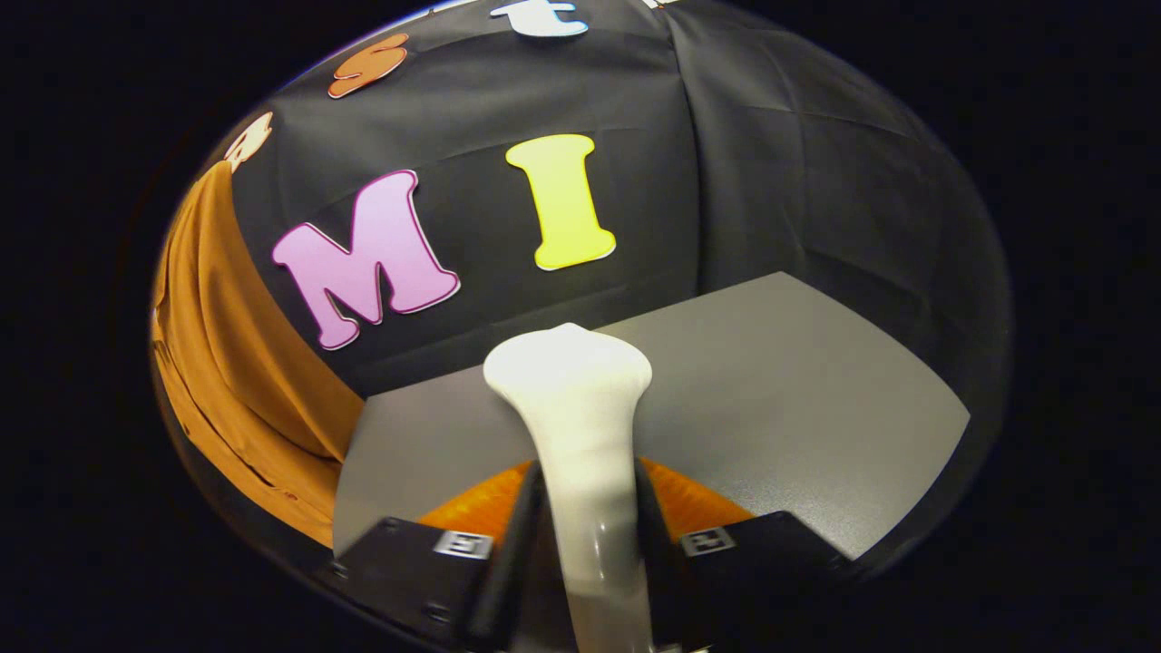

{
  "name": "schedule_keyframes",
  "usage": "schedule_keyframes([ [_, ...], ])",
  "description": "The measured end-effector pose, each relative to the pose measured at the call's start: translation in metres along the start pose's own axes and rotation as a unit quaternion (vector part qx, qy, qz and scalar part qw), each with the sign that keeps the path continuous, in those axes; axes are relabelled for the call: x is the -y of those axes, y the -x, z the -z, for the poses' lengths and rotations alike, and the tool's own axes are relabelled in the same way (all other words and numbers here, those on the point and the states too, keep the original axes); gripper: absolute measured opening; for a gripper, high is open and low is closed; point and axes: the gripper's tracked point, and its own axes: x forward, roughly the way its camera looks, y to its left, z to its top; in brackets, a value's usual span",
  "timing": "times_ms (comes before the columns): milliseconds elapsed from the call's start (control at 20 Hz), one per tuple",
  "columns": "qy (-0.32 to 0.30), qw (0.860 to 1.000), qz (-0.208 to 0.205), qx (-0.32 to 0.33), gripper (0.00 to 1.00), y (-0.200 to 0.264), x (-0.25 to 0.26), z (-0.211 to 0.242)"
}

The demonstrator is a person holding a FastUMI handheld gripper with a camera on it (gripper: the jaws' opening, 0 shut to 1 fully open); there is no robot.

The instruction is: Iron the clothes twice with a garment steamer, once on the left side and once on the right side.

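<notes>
A white garment steamer [576, 426] stands upright between my fingers, its broad head rising just ahead of them. My gripper [590, 526] is shut on the steamer's neck, both fingers pressing its sides. An orange-brown garment [236, 363] hangs to the left of the steamer, beside the grey table, draping down past the table's edge. The steamer head is apart from the garment and faces toward the black wall.
A grey table top [780, 390] stretches ahead and to the right beyond the fingers. Black cloth wall [771, 181] stands behind it. An orange surface [481, 512] shows low down, just behind the fingers.
</notes>
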Motion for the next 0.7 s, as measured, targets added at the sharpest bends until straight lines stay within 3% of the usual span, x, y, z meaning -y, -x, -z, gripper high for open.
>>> schedule_keyframes([
  [50, 0.003, 1.000, -0.023, 0.000, 0.52, 0.002, -0.006, -0.001],
  [200, 0.004, 0.999, -0.029, 0.015, 0.47, 0.016, -0.006, -0.006],
  [450, 0.009, 0.997, -0.019, 0.076, 0.47, 0.059, -0.017, -0.032],
  [700, 0.024, 0.993, 0.002, 0.118, 0.47, 0.116, -0.042, -0.030],
])
